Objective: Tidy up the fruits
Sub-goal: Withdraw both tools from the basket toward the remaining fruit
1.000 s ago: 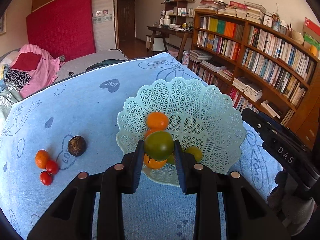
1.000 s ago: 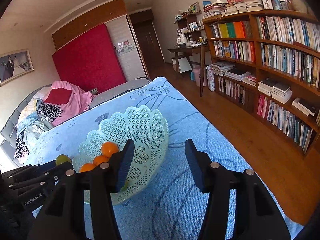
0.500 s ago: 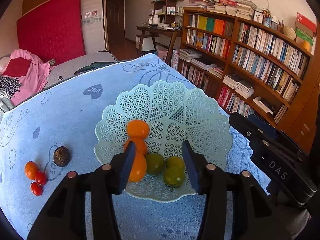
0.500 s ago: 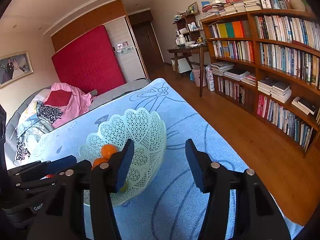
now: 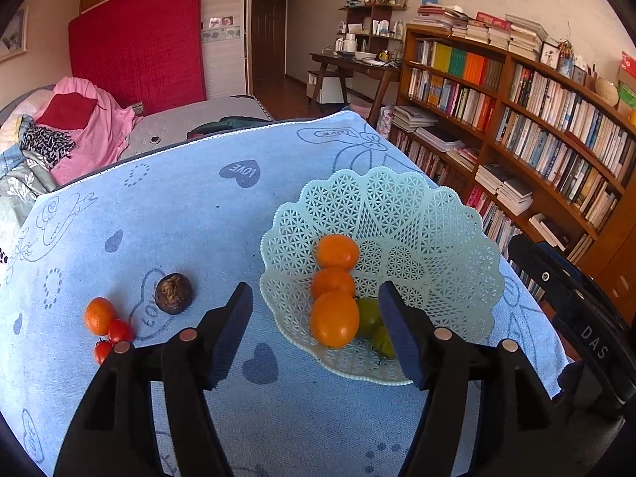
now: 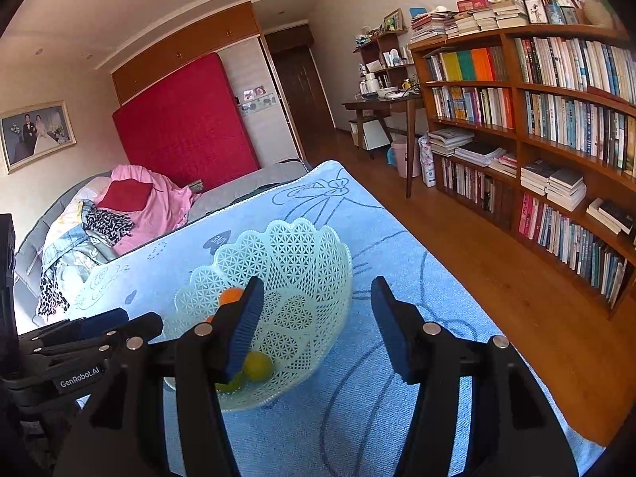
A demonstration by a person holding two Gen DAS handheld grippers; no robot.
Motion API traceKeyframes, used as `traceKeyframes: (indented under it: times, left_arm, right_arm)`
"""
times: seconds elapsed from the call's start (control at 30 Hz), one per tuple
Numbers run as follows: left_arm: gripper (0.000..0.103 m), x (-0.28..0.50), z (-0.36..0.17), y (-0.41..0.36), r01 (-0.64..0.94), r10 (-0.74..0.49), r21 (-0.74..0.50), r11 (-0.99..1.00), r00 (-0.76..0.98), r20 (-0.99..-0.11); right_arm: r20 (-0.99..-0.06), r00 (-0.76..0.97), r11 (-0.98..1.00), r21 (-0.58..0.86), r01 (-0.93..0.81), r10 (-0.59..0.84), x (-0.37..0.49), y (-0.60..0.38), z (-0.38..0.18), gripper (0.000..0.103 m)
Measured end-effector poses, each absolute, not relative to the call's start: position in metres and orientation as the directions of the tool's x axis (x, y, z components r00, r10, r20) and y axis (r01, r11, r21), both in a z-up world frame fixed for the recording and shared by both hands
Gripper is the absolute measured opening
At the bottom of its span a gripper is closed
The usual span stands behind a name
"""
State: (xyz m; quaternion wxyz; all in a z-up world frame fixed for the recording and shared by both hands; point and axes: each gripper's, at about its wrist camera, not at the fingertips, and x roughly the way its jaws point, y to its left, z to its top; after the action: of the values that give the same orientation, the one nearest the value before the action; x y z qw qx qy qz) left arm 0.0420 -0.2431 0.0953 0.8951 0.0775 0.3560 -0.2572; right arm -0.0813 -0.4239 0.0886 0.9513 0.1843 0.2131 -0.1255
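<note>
A blue towel (image 5: 190,214) printed with hearts covers the table, in a room with a red mattress (image 5: 137,39) and a bookshelf (image 5: 516,111). Both the left gripper (image 5: 316,318) and the right gripper (image 6: 316,310) have empty jaws, opening, near the lattice fruit basket (image 5: 417,214).

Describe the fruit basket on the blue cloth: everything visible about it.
The basket is a pale mint, plastic-looking bowl with lattice openwork walls and a scalloped rim. It sits upright on the blue cloth near the right edge. Inside lie three oranges in a row and greenish fruits beside them. No gripper touches it.
</note>
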Motion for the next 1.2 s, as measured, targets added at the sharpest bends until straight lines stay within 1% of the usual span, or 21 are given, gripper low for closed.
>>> traceKeyframes:
  times: [0.07,0.17,0.23,0.33,0.57,0.8,1.2]
  left_arm:
    - [0.074,0.041,0.096,-0.238,0.505,-0.400,-0.046,0.862,0.621,-0.674]
    - [0.083,0.041,0.099,-0.229,0.487,-0.392,-0.051,0.872,0.632,-0.668]
    - [0.084,0.041,0.101,-0.223,0.473,-0.382,-0.048,0.880,0.643,-0.664]
    - [0.088,0.040,0.104,-0.210,0.449,-0.367,-0.047,0.892,0.660,-0.655]
    - [0.090,0.042,0.105,-0.173,0.375,-0.308,-0.037,0.926,0.698,-0.647]
    - [0.090,0.047,0.098,-0.132,0.286,-0.233,-0.028,0.958,0.716,-0.658]
    - [0.090,0.056,0.067,-0.083,0.183,-0.137,-0.008,0.983,0.702,-0.699]
  right_arm:
    - [-0.447,0.881,0.903,0.297,0.309,-0.154,-0.082,-0.421,0.091,0.062]
    - [-0.442,0.886,0.908,0.298,0.295,-0.143,-0.083,-0.417,0.094,0.062]
    - [-0.438,0.889,0.912,0.298,0.283,-0.133,-0.083,-0.413,0.095,0.062]
    - [-0.436,0.893,0.918,0.298,0.262,-0.114,-0.084,-0.405,0.097,0.062]
    - [-0.435,0.898,0.935,0.286,0.208,-0.067,-0.083,-0.381,0.098,0.063]
    - [-0.445,0.895,0.952,0.272,0.144,-0.008,-0.079,-0.354,0.097,0.063]
    - [-0.477,0.877,0.958,0.273,0.089,0.055,-0.073,-0.327,0.087,0.063]
